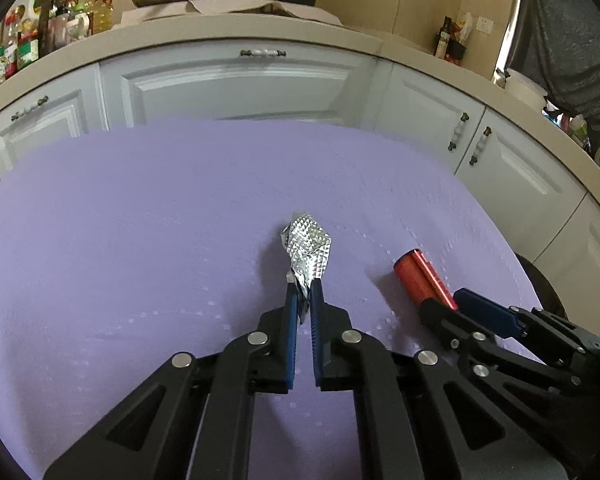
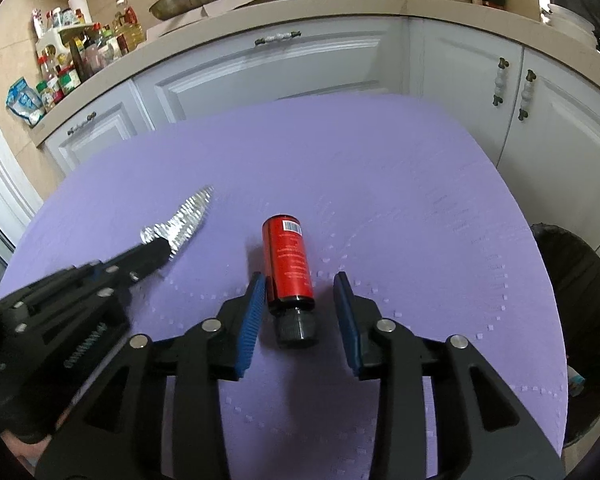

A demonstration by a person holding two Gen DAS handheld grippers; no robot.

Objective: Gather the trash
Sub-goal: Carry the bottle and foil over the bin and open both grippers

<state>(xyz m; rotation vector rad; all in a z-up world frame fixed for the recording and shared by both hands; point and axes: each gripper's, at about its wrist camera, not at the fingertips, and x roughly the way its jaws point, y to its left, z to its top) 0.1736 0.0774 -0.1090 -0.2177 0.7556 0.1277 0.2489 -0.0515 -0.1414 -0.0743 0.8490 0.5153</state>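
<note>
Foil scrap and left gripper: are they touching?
Touching. In the left wrist view the left gripper has its jaws closed on the near end of the foil scrap, pinched between both pads above the purple mat.

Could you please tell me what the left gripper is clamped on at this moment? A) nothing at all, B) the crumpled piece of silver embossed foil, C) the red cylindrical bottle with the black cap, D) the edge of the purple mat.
B: the left gripper has its blue pads pinched shut on the near end of the crumpled piece of silver embossed foil, while the red cylindrical bottle with the black cap lies apart on the mat.
</note>
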